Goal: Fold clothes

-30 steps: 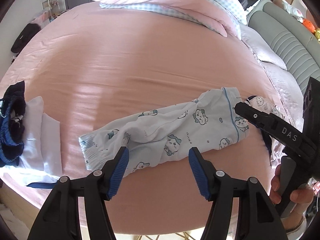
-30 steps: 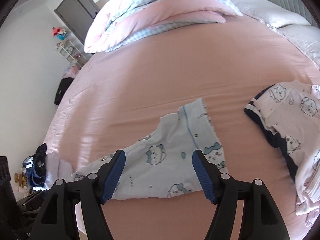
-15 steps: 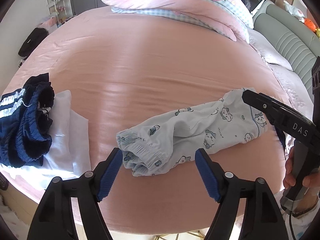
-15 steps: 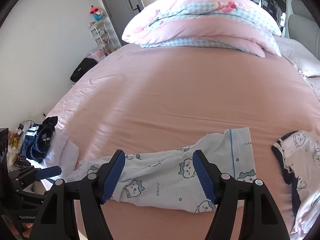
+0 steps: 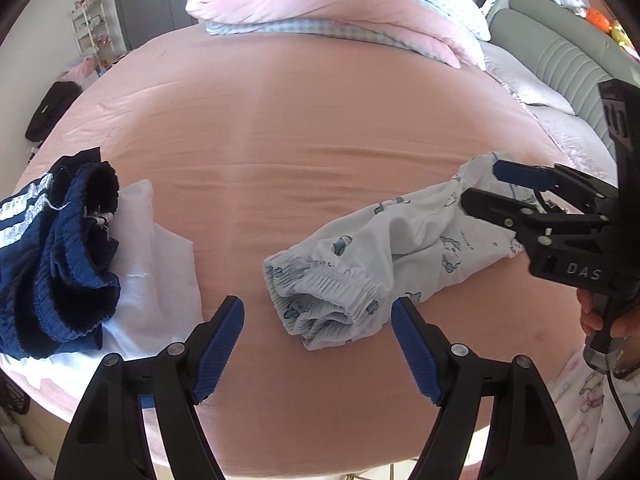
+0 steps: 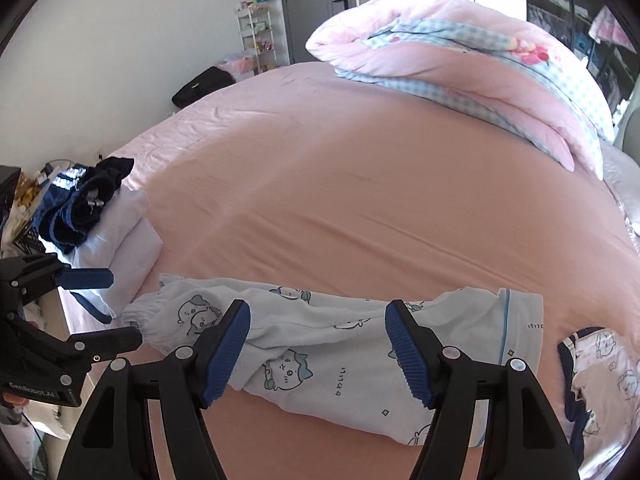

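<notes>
Light blue pajama pants (image 5: 404, 240) with cartoon prints lie lengthwise across the pink bed sheet (image 5: 320, 120). Their gathered cuffs (image 5: 328, 304) are bunched at the near left end. My left gripper (image 5: 318, 344) hovers open just short of the cuffs, its blue pads on either side and not touching them. My right gripper (image 6: 318, 350) stands open over the middle of the pants (image 6: 320, 332), holding nothing. In the left wrist view the right gripper (image 5: 480, 186) sits at the waist end. In the right wrist view the left gripper (image 6: 120, 308) is beside the cuffs.
Navy shorts (image 5: 52, 264) with white stripes rest on folded white clothes (image 5: 156, 272) at the left edge of the bed. A pink and checked duvet (image 5: 340, 4) is piled at the far side. A printed top with navy trim (image 6: 600, 380) lies to the right.
My left gripper has slid along the pants to the cuff end and its jaws have widened. My right gripper has rolled level and shifted along the pants toward their middle.
</notes>
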Demonstrator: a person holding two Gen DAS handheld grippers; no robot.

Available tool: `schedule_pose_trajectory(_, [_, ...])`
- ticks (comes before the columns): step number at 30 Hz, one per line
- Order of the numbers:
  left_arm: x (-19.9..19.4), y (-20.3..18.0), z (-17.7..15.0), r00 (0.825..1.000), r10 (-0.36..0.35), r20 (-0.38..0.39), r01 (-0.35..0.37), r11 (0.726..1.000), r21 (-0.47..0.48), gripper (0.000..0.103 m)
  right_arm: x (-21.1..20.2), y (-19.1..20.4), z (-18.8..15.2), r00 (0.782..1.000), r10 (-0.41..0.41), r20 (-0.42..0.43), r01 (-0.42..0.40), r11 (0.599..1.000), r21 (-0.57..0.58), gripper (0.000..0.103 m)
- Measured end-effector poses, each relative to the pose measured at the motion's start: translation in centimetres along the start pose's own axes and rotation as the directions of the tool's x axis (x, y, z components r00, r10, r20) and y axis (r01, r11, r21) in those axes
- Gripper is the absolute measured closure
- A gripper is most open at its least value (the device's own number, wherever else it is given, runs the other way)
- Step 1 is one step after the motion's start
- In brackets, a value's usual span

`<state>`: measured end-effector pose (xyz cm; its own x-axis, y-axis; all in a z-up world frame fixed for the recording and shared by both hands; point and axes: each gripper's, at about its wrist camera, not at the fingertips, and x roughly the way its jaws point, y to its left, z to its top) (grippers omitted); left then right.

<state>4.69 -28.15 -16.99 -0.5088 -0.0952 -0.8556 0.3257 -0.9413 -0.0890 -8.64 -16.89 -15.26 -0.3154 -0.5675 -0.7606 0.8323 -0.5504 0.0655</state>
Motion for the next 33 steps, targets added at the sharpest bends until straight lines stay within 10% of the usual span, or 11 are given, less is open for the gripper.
schedule_pose_trajectory(5, [-0.1, -1.3, -0.2, 0.999, -0.029, 0.025, 0.028, 0.997, 0.067, 0.028, 1.4, 0.8, -0.5, 0.998, -0.019, -0.052, 0.016, 0.998, -0.055, 0.033])
schedule_pose_trajectory(11, [2.5, 0.1, -0.9, 0.999, 0.036, -0.014, -0.036, 0.999, -0.008, 0.028, 2.6, 2.4, -0.6, 0.997, 0.023, -0.079, -0.032, 0.993, -0.111, 0.033])
schedule_pose_trajectory(18, [2.4, 1.3, -0.8, 0.998, -0.046, 0.031, 0.049, 0.993, -0.105, 0.030, 3.9, 3.5, -0.5, 0.994, 0.040, -0.103, -0.055, 0.988, -0.146, 0.033])
schedule_pose_trajectory(25, [3.4, 0.7, -0.6, 0.999, -0.036, 0.035, 0.040, 0.990, -0.132, 0.062, 5.1, 3.6, 0.0, 0.993, 0.052, -0.109, -0.065, 0.991, -0.113, 0.034])
schedule_pose_trajectory(29, [3.4, 1.4, -0.3, 0.999, -0.028, 0.043, 0.035, 0.983, -0.180, 0.072, 6.1, 3.4, 0.2, 0.987, 0.096, -0.131, -0.103, 0.993, -0.050, 0.074])
schedule_pose_trajectory(33, [3.9, 2.7, 0.8, 0.999, -0.027, 0.028, 0.033, 0.967, -0.253, 0.077, 7.4, 3.2, 0.6, 0.981, 0.118, -0.156, -0.118, 0.993, 0.012, 0.075])
